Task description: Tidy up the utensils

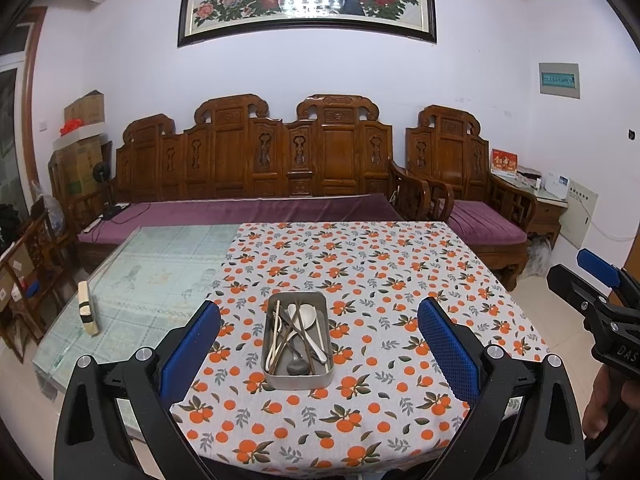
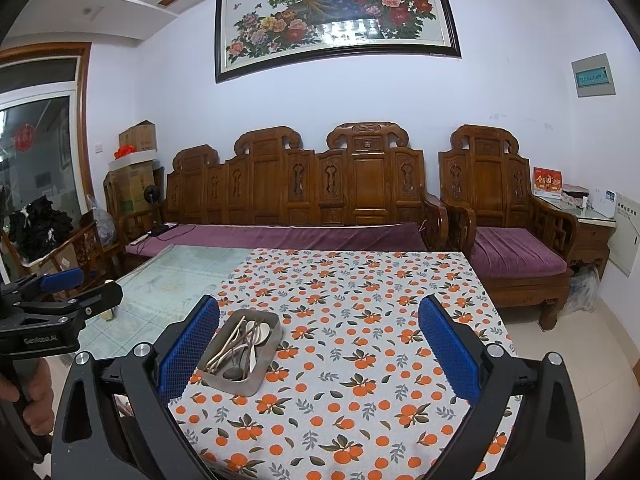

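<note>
Looking down both wrist views, I have the tin [image 1: 299, 340] sitting on the orange-print cloth [image 1: 360, 264] near the front of the table [image 1: 152, 264], with every utensil heaped inside it: pale chopsticks [image 1: 276, 332], dark chopsticks [image 1: 301, 330], a white spoon [image 1: 305, 316] and a dark spoon [image 1: 298, 366] lying crossed over one another. My left tongs [image 1: 319, 354] are spread wide and hold nothing, framing the tin from above and short of it. My right tongs [image 2: 319, 354] are likewise wide apart and empty, with the tin just beside the left pad [image 2: 188, 348] in that view.

The tangle is my main worry. I judge that closing on one chopstick will likely drag a crossing piece up with it, and that piece could drop onto the cloth or flip out over the rim. The thin sticks lie low against the tin's floor, so the broad pads may strike the walls before they reach anything; a hard push could slide the light tin across the cloth, or ruck the cloth itself. The metal spoons look slick and may twist out of a shallow pinch. Both tongs working the same small tin could also knock together. I cannot tell where the sorted pieces are meant to go, since no other holder shows.
</note>
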Motion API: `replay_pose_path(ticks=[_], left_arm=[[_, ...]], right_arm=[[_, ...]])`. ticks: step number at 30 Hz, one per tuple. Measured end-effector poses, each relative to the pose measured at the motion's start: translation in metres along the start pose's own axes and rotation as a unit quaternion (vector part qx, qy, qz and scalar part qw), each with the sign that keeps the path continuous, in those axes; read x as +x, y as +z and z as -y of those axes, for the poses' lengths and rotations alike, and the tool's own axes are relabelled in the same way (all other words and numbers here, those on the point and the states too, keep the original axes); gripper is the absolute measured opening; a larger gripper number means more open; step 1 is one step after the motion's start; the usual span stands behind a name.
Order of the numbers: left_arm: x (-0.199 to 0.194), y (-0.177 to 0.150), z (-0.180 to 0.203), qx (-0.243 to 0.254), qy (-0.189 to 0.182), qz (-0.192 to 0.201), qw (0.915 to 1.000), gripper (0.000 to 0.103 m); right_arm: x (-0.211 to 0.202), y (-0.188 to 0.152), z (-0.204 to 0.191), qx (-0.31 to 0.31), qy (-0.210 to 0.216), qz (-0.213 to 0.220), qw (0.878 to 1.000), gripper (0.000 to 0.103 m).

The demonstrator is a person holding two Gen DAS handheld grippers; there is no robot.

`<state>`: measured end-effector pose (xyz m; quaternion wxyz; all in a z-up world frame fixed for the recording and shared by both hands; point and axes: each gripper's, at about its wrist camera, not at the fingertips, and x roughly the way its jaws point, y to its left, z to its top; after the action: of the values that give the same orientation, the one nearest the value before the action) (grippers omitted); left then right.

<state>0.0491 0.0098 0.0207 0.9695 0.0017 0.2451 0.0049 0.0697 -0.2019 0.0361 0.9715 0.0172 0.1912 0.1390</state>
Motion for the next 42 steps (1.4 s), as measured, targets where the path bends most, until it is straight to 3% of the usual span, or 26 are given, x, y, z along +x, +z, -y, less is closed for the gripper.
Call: replay_pose_path(ticks=[42], left_arm=[[-0.003, -0.001, 0.001, -0.001, -0.005, 0.004, 1.0, 0.095]], right_arm=[[0.01, -0.01, 0.002, 0.007, 0.001, -0.008, 1.0, 0.1]])
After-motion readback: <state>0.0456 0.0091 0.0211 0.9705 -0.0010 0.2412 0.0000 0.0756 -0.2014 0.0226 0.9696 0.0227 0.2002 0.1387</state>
